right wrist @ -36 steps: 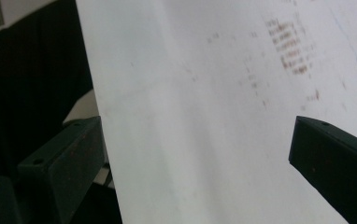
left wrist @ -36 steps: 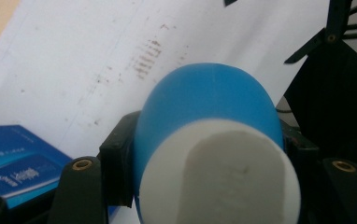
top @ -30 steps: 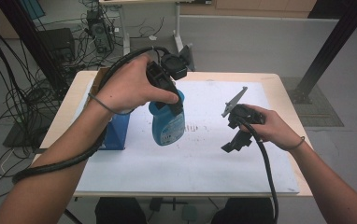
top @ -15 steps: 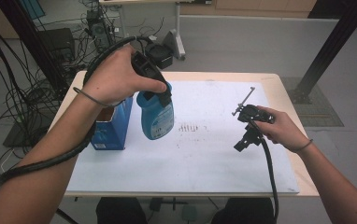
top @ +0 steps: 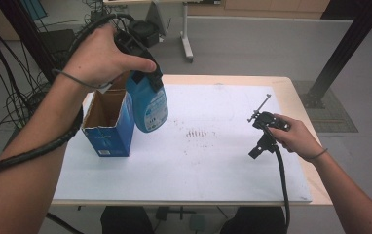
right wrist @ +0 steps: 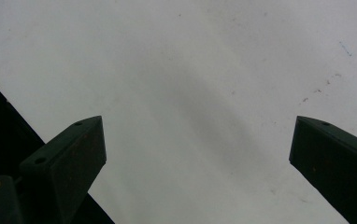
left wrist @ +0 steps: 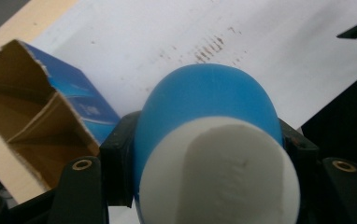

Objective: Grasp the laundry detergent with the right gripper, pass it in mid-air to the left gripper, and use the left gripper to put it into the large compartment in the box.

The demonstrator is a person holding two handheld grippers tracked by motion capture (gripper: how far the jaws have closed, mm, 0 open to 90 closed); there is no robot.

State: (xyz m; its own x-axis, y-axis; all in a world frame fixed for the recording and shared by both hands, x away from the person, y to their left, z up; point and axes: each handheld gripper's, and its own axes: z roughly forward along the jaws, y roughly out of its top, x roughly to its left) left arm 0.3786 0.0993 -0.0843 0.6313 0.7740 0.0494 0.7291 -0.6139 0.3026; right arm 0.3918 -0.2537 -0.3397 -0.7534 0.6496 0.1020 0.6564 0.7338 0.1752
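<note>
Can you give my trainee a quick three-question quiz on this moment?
1. True or false: the blue bottle is clamped in the left gripper.
2. Which way does the blue carton open? A) upward B) sideways C) it is sealed
3. What lies between the jaws of the right gripper?

Key: 1. True; it hangs clear of the white sheet. 2. A. 3. Nothing; the jaws stand wide apart over the sheet.
</note>
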